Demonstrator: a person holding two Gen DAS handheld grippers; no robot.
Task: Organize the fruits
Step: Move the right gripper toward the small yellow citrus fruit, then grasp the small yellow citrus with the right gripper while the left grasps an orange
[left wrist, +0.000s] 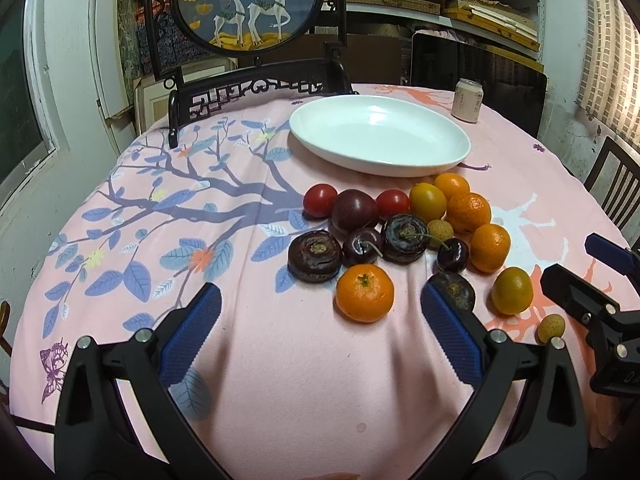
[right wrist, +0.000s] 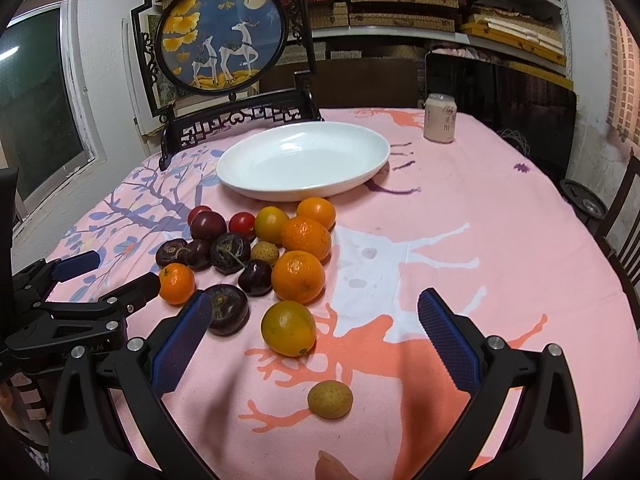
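Several fruits lie in a cluster on the pink tablecloth in front of an empty white plate (left wrist: 380, 134) (right wrist: 304, 160): oranges, red tomatoes, dark plums, cherries and dark water chestnuts. My left gripper (left wrist: 320, 312) is open just short of the nearest small orange (left wrist: 365, 293), its right finger beside a dark chestnut (left wrist: 456, 290). My right gripper (right wrist: 316, 320) is open around a yellow-green citrus (right wrist: 289, 329), with a small tan longan (right wrist: 330, 399) nearer the camera. The right gripper (left wrist: 592, 264) also shows at the right edge of the left wrist view.
A pale drink can (left wrist: 468, 101) (right wrist: 440, 118) stands behind the plate at the right. A dark carved screen with a deer picture (left wrist: 248, 4) rises at the table's far edge. Wooden chairs (right wrist: 624, 216) stand off the right side. A fingertip (right wrist: 332, 468) shows at the bottom.
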